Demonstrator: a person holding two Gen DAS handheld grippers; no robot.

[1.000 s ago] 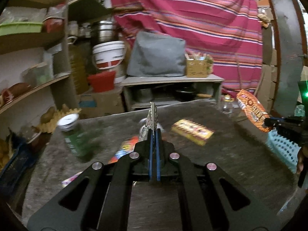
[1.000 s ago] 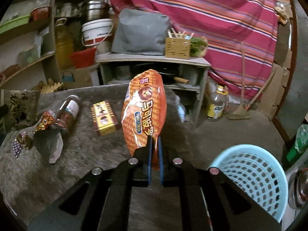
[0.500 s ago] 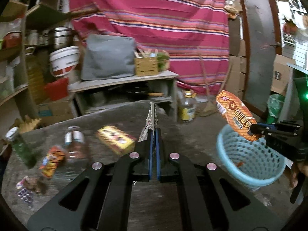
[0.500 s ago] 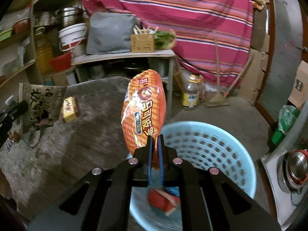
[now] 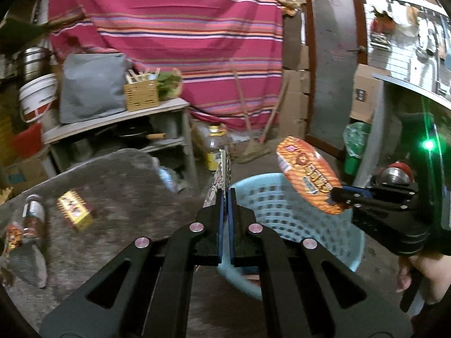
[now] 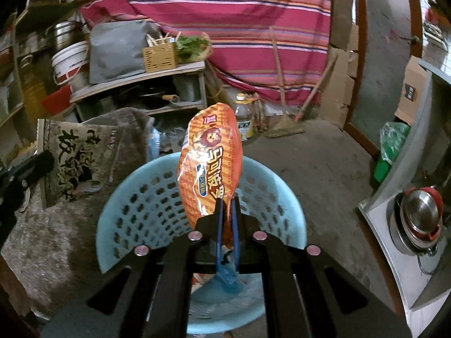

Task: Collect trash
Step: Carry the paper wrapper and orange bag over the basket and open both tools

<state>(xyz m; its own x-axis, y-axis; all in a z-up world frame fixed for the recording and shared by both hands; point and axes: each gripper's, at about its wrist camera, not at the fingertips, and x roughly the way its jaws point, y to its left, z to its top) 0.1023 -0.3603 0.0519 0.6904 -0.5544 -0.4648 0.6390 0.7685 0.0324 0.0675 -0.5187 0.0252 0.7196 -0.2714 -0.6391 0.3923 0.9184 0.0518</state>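
My right gripper (image 6: pixel 227 201) is shut on an orange snack bag (image 6: pixel 210 163) and holds it upright over the light blue basket (image 6: pixel 135 197). The bag (image 5: pixel 308 174) and the right gripper (image 5: pixel 338 194) also show in the left wrist view, above the basket (image 5: pixel 284 211). My left gripper (image 5: pixel 224 194) is shut on a flat grey printed wrapper (image 5: pixel 221 177), seen edge-on, at the basket's near left rim. The wrapper (image 6: pixel 76 157) shows broadside in the right wrist view. Trash lies in the basket bottom (image 6: pixel 225 281).
On the grey cloth table (image 5: pixel 126 197) lie a yellow box (image 5: pixel 73 210), a jar (image 5: pixel 33 217) and wrappers (image 5: pixel 12 236). A shelf unit (image 5: pixel 118 129), an oil bottle (image 5: pixel 214 149) and a broom (image 5: pixel 253 140) stand behind. A metal counter (image 6: pixel 394 225) is on the right.
Both grippers have swung right from the table to the basket. The orange bag now hangs over the basket, and the grey wrapper has reached its rim.
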